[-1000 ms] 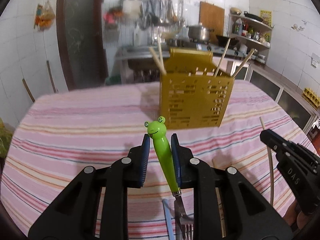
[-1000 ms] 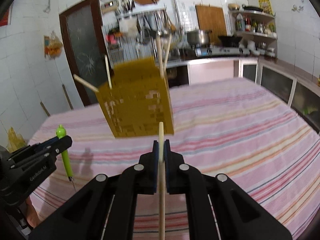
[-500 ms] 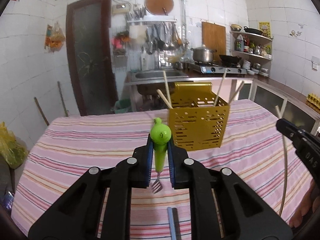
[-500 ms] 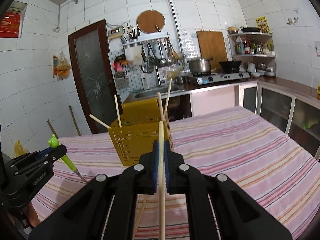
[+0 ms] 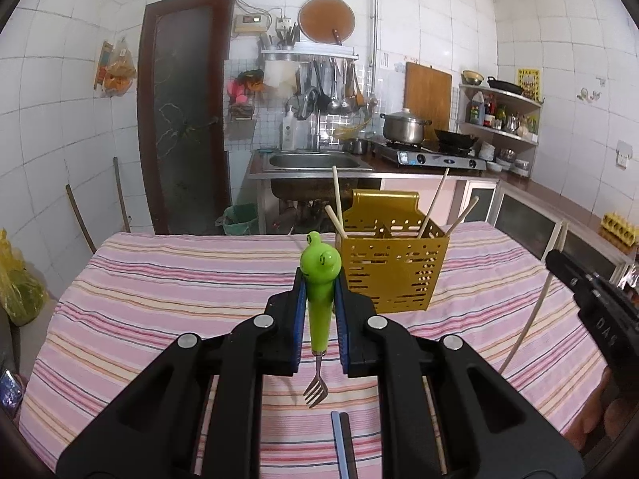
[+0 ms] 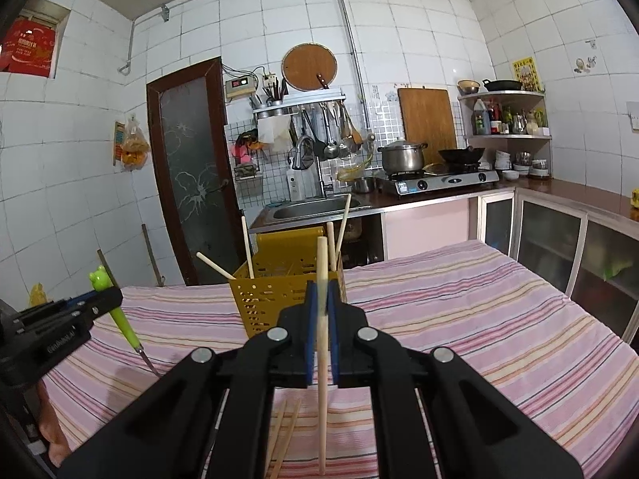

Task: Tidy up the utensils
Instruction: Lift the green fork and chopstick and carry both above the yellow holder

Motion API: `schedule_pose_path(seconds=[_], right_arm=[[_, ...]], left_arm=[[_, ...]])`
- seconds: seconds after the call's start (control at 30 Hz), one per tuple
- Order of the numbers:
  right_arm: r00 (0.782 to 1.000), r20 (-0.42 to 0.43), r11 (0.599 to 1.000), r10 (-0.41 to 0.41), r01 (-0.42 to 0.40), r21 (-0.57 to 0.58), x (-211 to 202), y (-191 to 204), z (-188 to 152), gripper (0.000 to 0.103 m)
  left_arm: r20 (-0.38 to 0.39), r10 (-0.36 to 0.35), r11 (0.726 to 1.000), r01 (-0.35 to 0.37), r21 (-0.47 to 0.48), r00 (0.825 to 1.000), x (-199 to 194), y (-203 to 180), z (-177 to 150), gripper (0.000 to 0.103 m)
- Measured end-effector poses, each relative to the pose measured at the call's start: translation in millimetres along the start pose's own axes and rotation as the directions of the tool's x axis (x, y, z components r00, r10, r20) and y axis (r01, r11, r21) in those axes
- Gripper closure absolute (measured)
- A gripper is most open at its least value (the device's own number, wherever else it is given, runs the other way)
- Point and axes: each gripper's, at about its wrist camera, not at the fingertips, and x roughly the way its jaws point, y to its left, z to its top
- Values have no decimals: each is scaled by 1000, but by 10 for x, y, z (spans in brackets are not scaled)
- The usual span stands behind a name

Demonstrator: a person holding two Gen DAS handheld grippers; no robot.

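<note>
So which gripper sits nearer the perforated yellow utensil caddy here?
Probably the right gripper: its chopstick stands directly before the perforated yellow utensil caddy. The left gripper, holding the green frog-handled fork, sits left of it.

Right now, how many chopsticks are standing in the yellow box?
4. Two lean at the holder's left end, two at its right. More may hide inside.

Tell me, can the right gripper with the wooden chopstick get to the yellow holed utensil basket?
Probably yes. The right gripper is shut on the wooden chopstick, and the yellow holed utensil basket stands just ahead with nothing between. Its open top has room among the chopsticks already inside.
</note>
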Motion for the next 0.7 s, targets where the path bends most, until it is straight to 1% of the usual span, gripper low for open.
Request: schedule_pose_path(seconds=[0.13, 0.3, 0.4, 0.53, 0.7], right_arm=[[1000, 21, 1000, -4, 4, -12, -16, 4, 81, 97], [998, 58, 1000, -1, 2, -20, -14, 28, 327, 97], [997, 80, 1000, 6, -4, -27, 7, 57, 506, 97], [990, 139, 999, 8, -1, -51, 42, 142, 818, 97], [983, 181, 998, 12, -1, -62, 212, 224, 1176, 97]], left_arm=[[4, -25, 1000, 25, -14, 1000, -31, 12, 79, 91], [36, -46, 999, 47, -16, 998, -62, 5, 271, 91], [59, -67, 998, 68, -17, 996, -64, -23, 450, 91], [106, -93, 995, 95, -15, 990, -10, -116, 819, 91], [149, -118, 992, 124, -32, 982, 131, -211, 1191, 91]])
